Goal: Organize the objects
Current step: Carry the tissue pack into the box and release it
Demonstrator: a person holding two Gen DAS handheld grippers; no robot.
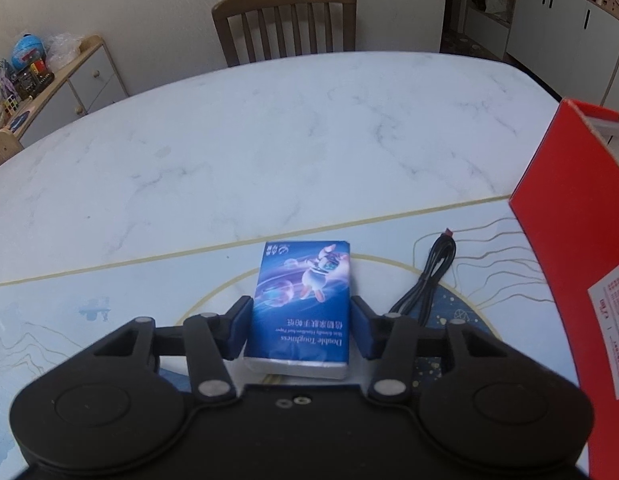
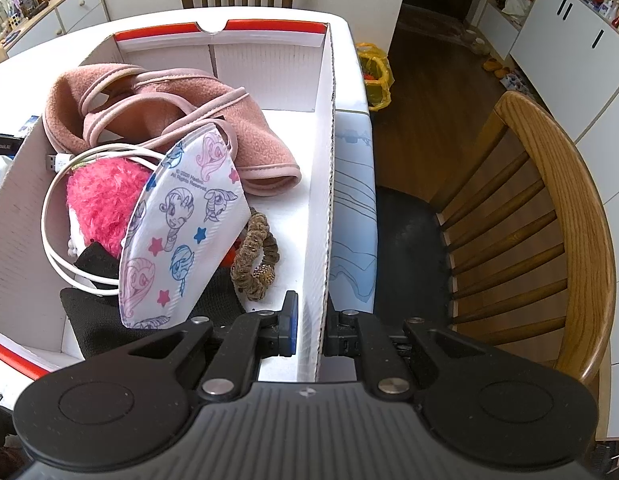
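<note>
Marble-patterned white worktop [image 1: 269, 128] carries everything here, with a pale printed mat over its near part. On it stands the cardboard box [image 2: 323, 184], red outside and white inside. Inside the box lie a pink fleece garment [image 2: 157, 108], a face mask [image 2: 185, 232] printed with cartoon ponies, a bright pink fluffy item [image 2: 105, 200], a looped white cable [image 2: 53, 216] and a brown scrunchie [image 2: 255, 260]. The right tool [image 2: 309, 330] is clamped tight on the box's right-hand wall, 1 finger inside and 1 outside. Just left of the box, a blue tissue pack [image 1: 303, 300] lies flat on the mat, with a coiled black cable [image 1: 429, 276] beside it. The left tool [image 1: 299, 330] straddles the pack's near end, half open, its pads at or almost at the sides; I cannot tell whether they grip.
</note>
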